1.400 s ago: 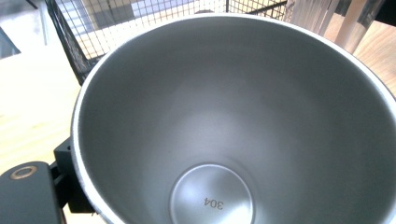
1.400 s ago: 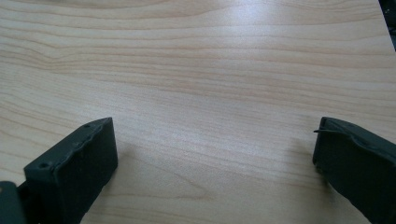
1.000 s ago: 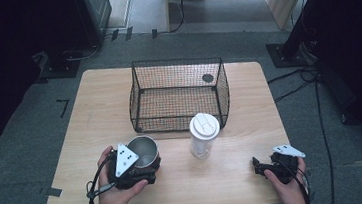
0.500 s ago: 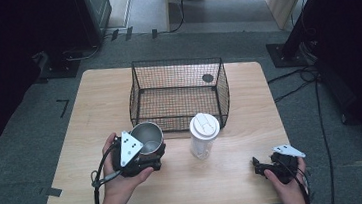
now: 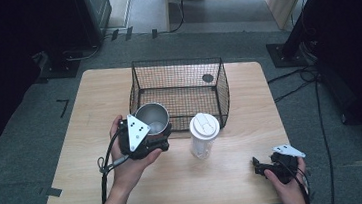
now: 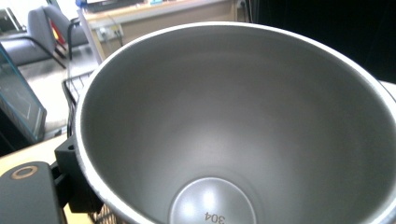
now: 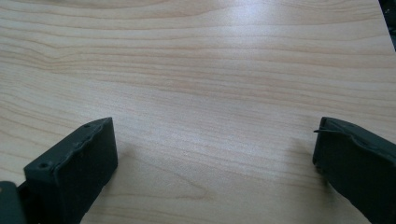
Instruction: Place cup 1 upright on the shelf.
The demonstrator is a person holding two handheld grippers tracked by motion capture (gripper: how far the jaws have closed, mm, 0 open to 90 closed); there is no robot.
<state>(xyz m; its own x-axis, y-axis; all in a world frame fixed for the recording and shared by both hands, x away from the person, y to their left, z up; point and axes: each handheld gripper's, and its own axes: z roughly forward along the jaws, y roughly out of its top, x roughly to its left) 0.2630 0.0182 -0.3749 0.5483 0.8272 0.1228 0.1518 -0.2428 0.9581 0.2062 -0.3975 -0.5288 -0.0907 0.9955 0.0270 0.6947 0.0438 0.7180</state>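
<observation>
Left tongs (image 5: 156,134) hold steel cup (image 5: 152,119) against wire basket (image 5: 178,89).

The steel cup (image 5: 152,119) was a round, brushed-metal vessel, open at the top and empty; its inside was smooth and dull grey, with "304" stamped on the flat bottom (image 6: 212,210); it was held off the wooden table (image 5: 225,168), tilted so that its mouth faced up and toward the camera; it sat at the near left corner of the wire basket (image 5: 178,89), left of the white lidded cup (image 5: 205,135).
</observation>
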